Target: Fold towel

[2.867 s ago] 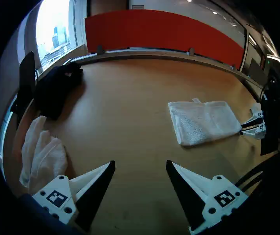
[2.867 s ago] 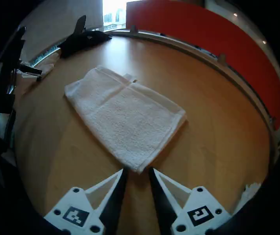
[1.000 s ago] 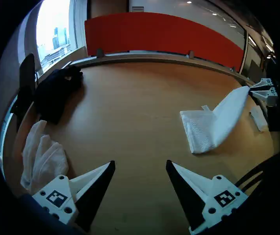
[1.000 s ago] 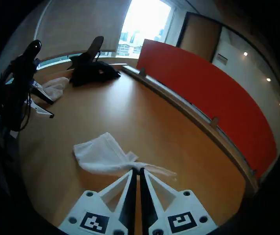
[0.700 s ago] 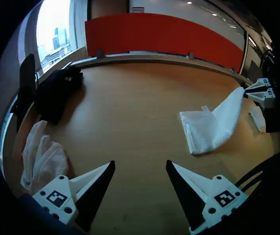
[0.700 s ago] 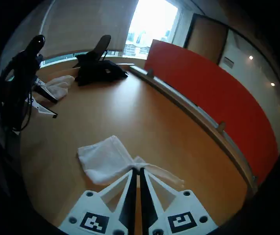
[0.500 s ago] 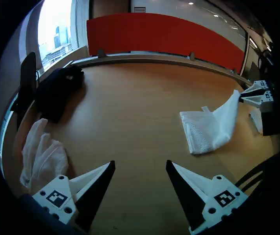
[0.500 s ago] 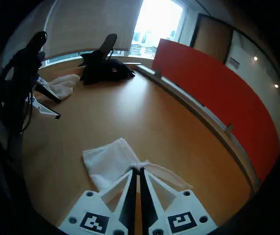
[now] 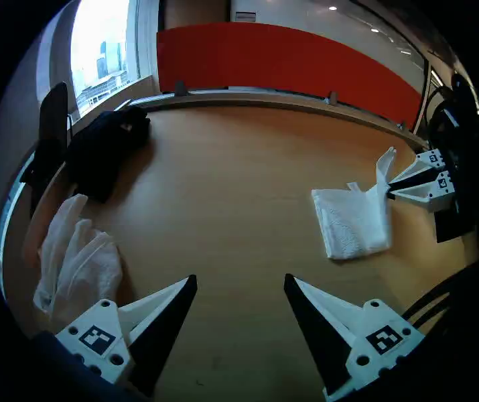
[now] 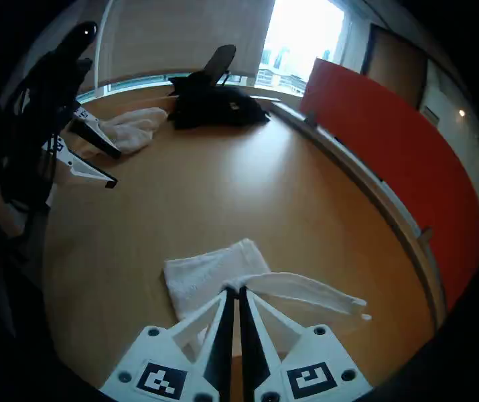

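White towel (image 10: 206, 271) edge pinched in right tongs (image 10: 236, 289); left tongs (image 9: 239, 277) spread.

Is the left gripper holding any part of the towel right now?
No: the left gripper stands wide open above bare table, while the right gripper pinches the towel.

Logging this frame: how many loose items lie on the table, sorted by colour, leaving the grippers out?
White: 2, the towel pinched by the right gripper and the crumpled cloth
Black: 1, the black bundle
Total: 3
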